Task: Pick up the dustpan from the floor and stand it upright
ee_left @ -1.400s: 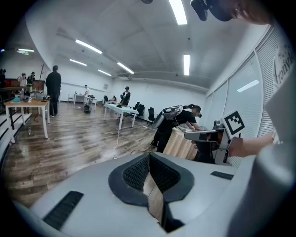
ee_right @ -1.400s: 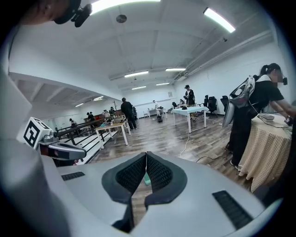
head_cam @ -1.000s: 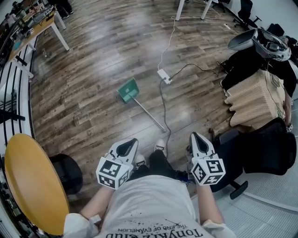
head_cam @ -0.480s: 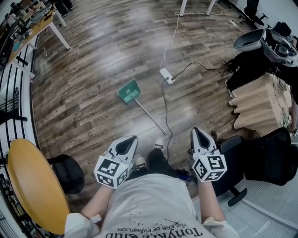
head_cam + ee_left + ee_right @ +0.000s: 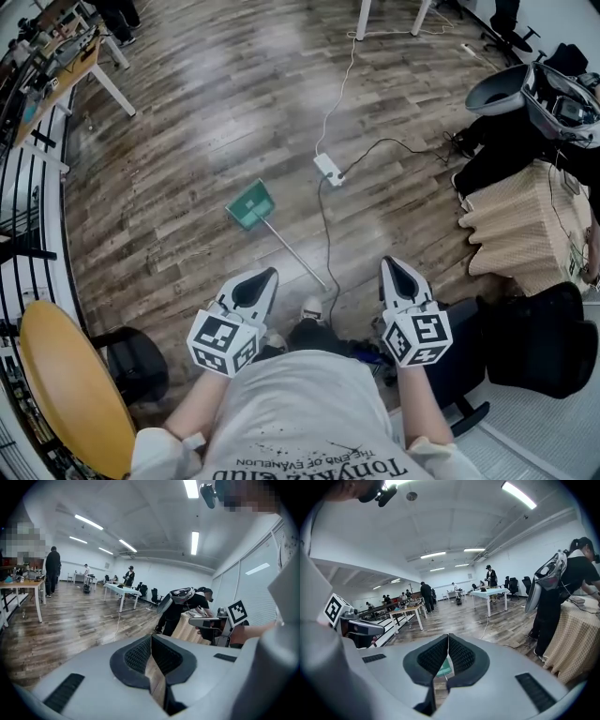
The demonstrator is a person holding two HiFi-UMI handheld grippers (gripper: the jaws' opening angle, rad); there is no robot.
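Observation:
The dustpan (image 5: pixel 249 204) lies flat on the wooden floor, a green pan with a long thin metal handle (image 5: pixel 295 251) running toward me. Both grippers hang in the air short of it, each held in a hand at my waist. My left gripper (image 5: pixel 265 275) is shut with nothing in it, its tips near the handle's close end in the head view. My right gripper (image 5: pixel 389 265) is shut and empty too, off to the handle's right. In the left gripper view the pads (image 5: pixel 140 654) meet at the tip. Below the right gripper's closed tips (image 5: pixel 448 637) a bit of the green pan (image 5: pixel 443 668) shows.
A white power strip (image 5: pixel 328 169) and its cable (image 5: pixel 325 234) lie just right of the handle. A yellow chair (image 5: pixel 66 384) and black bag (image 5: pixel 136 361) stand at my left. At the right are a checked-cloth table (image 5: pixel 525 225), a person and a black chair (image 5: pixel 534 328).
I have walked toward the dustpan with both grippers carried along, still shut. The pan and its handle now sit lower and closer in the head view.

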